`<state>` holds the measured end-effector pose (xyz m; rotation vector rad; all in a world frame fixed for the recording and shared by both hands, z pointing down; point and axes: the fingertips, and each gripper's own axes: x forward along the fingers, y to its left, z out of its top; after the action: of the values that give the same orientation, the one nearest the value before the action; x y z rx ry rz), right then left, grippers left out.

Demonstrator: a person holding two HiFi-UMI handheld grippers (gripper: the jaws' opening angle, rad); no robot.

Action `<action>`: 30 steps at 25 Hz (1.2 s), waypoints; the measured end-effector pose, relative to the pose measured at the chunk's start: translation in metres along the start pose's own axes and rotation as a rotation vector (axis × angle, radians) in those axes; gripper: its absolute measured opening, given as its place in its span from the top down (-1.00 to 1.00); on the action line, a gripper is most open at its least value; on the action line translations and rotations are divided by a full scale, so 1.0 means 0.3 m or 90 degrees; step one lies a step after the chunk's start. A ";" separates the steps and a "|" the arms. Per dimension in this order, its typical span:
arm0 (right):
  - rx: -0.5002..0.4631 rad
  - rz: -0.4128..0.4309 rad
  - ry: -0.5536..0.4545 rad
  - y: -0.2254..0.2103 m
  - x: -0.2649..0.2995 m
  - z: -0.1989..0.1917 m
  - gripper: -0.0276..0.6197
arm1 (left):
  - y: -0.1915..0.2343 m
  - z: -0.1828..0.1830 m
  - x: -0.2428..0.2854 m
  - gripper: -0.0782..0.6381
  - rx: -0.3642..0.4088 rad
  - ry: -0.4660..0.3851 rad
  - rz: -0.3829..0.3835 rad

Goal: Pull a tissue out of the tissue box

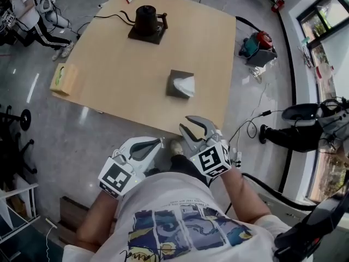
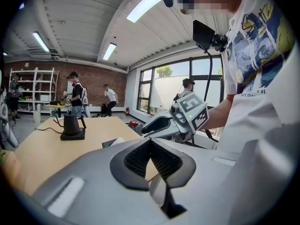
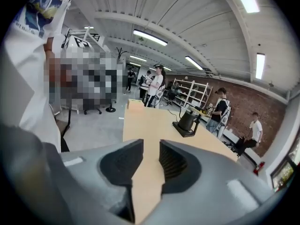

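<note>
A grey tissue box (image 1: 179,84) with a white tissue (image 1: 185,85) sticking out of it stands on the wooden table (image 1: 120,70), toward the near right side. Both grippers hang off the table's near edge, in front of the person's body. My right gripper (image 1: 192,125) points at the box from a short distance; its jaws (image 3: 151,146) are open with only the tabletop showing in the gap. My left gripper (image 1: 158,143) sits lower and to the left, its pads (image 2: 140,156) meeting at the tips, shut on nothing. The left gripper view shows the box (image 2: 112,142) just over its jaws.
A black kettle (image 1: 146,19) on its base stands at the table's far side, its cable running left. A wooden box (image 1: 64,78) sits at the left corner. People stand around the room; cables and a red device (image 1: 260,41) lie on the floor at right.
</note>
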<state>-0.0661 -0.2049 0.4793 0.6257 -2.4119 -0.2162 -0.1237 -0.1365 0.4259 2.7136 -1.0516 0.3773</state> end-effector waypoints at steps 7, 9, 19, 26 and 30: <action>-0.075 0.017 0.034 -0.138 0.141 -0.102 0.45 | 0.062 0.073 0.051 0.76 -0.016 -0.019 0.056; -0.094 0.025 0.046 -0.173 0.195 -0.139 0.39 | 0.087 0.070 0.059 0.76 -0.020 -0.017 0.079; -0.135 0.075 0.097 -0.267 0.418 -0.307 0.25 | 0.145 0.051 0.061 0.76 -0.075 0.010 0.171; -0.171 0.095 0.120 -0.266 0.518 -0.376 0.25 | 0.185 0.043 0.065 0.76 -0.085 0.014 0.218; -0.172 0.099 0.127 -0.269 0.548 -0.395 0.25 | 0.198 0.040 0.066 0.76 -0.100 0.025 0.240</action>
<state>-0.0757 -0.3554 0.6370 0.3189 -2.1771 -0.3876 -0.1481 -0.1954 0.4266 2.3576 -1.5153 0.3848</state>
